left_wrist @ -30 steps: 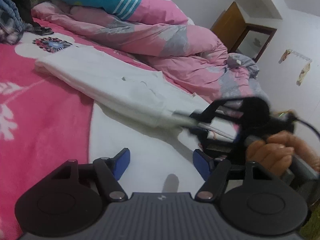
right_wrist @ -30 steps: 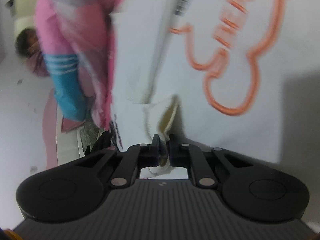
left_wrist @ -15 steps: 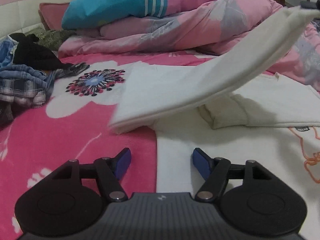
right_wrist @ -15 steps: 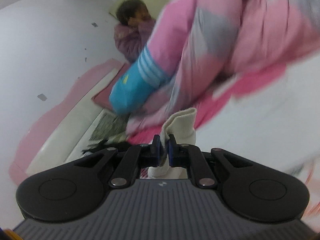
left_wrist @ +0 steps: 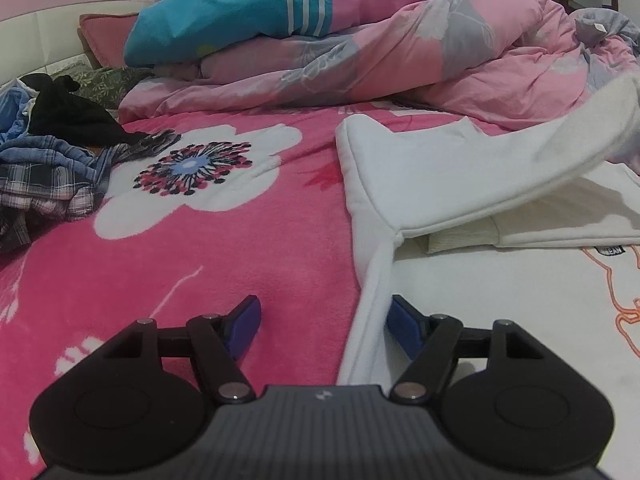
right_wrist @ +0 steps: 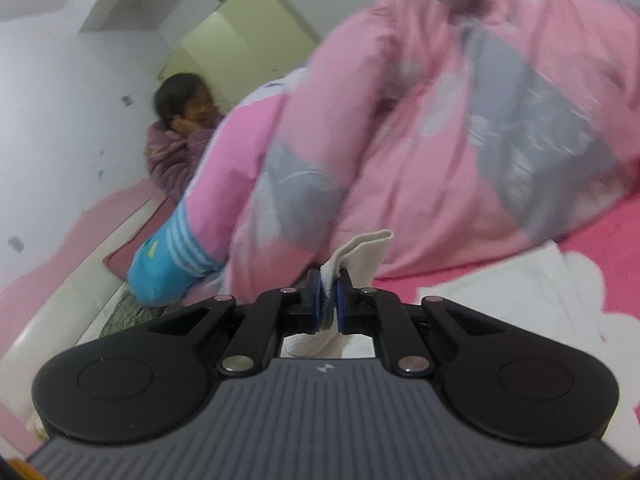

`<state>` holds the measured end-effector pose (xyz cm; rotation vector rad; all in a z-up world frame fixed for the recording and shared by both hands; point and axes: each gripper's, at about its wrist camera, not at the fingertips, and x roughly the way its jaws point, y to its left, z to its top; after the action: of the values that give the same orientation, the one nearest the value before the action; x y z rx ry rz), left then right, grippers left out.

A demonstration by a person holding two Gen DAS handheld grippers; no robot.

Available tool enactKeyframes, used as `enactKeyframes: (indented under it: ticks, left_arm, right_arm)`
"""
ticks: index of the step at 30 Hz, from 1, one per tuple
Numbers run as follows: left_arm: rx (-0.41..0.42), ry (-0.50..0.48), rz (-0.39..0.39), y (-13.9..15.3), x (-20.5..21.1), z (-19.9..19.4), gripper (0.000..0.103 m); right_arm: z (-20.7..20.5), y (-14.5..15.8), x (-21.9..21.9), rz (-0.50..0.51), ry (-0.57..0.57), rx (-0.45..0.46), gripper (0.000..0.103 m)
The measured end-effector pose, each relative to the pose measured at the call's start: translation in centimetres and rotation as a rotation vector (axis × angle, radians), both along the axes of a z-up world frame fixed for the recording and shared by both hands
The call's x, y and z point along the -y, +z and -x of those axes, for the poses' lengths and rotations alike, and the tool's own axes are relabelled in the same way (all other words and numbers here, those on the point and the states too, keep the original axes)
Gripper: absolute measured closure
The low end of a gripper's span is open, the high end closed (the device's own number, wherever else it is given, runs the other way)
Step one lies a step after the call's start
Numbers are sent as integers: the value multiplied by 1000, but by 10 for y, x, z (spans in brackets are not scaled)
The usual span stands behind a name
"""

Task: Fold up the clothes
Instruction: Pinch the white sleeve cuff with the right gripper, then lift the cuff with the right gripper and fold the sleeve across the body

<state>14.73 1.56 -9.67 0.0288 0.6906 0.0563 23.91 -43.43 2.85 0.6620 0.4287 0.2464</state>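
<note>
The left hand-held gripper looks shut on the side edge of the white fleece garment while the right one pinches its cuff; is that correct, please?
Not quite. In the left wrist view the left hand-held gripper is open, its blue pads straddling the white fleece garment's edge unclamped. The right hand-held gripper does pinch the cuff.

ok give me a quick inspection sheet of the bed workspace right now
surface: pink floral blanket on the bed.
job's things: white sweatshirt spread flat, its sleeve lifted off to the right.
clutter: heap of clothes at left; pink duvet bunched behind.
grippers: left gripper open over the sweatshirt's edge; right gripper shut on the cuff.
cables: nothing seen.
surroundings: white walls, a person sitting beyond the duvet.
</note>
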Motion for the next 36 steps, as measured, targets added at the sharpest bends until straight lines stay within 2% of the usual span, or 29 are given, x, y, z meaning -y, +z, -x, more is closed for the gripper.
enactKeyframes:
  ticks: [7, 18, 26, 28, 32, 34, 36]
  left_arm:
    - [2, -3, -4, 0, 0, 0, 31]
    - [9, -7, -5, -2, -1, 1, 31]
    - [17, -11, -6, -3, -1, 1, 29]
    - [19, -13, -4, -3, -1, 1, 29]
    - [23, -14, -4, -3, 0, 2, 28]
    - [25, -14, -2, -4, 0, 3, 28]
    - [26, -14, -1, -4, 0, 3, 28]
  right_arm:
    - [8, -64, 29, -55, -31, -110, 97]
    - [18, -142, 60, -121, -32, -297, 95]
    - [21, -133, 87, -195, -49, -279, 88]
    - [13, -131, 87, -175, -39, -286, 82]
    - [-7, -133, 74, -92, -10, -333, 82]
    - [-11, -131, 63, -30, 18, -328, 100]
    - [-10, -124, 53, 29, 34, -292, 100]
